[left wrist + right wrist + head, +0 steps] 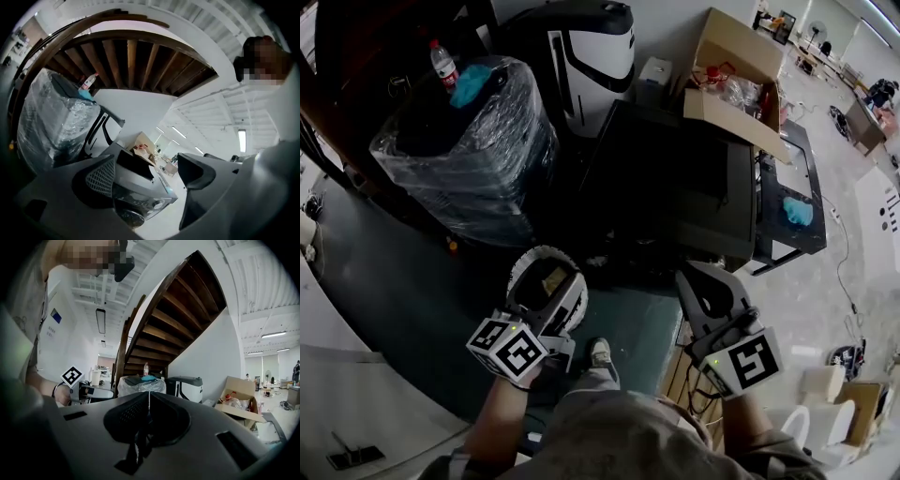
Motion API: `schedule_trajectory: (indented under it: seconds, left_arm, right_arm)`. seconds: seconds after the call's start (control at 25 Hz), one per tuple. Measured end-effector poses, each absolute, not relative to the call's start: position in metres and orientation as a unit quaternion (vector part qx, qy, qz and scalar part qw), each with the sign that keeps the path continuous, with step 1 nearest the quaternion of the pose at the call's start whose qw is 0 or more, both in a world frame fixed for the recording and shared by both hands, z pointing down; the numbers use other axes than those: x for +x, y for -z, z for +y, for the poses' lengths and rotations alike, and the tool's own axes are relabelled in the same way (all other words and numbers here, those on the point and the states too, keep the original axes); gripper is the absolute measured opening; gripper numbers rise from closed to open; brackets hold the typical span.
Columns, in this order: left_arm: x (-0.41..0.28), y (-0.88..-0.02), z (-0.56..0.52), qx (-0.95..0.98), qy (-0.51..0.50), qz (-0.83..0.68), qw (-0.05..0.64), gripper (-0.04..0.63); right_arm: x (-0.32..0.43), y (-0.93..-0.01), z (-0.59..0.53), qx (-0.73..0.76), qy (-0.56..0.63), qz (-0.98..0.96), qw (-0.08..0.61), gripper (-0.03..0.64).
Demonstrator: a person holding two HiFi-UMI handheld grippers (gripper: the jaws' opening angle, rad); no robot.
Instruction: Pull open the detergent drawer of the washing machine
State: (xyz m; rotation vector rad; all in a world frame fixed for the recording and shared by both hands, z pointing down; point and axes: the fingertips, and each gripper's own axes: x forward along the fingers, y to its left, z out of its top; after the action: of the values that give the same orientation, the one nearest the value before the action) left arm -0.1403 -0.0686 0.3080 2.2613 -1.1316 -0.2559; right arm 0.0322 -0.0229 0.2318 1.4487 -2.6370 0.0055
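Both hang clear of the washing machine [675, 187], far as I see: left gripper [546, 277] jaws spread w/ nothing between, right gripper [701, 283] pads pressed together, empty.

The head view is dim, the washing machine [675, 183] nearly black; both gripper views are bright under ceiling lights [242, 139] and bend at the edges.
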Motion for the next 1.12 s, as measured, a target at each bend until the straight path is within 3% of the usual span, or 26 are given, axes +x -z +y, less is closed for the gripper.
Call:
schedule_trajectory:
  seconds: [0.6, 1.12]
  left_arm:
    - [-0.121, -0.396, -0.159, 0.824, 0.135, -0.357, 0.419, 0.413]
    - [-0.107, -0.498, -0.193, 0.785, 0.145, -0.358, 0.485, 0.413]
  right_arm:
    - [0.011, -0.304, -0.119, 0.48, -0.055, -0.868, 0.114, 0.034]
    - [0.015, -0.372, -0.156, 0.468, -0.09, -0.871, 0.122, 0.034]
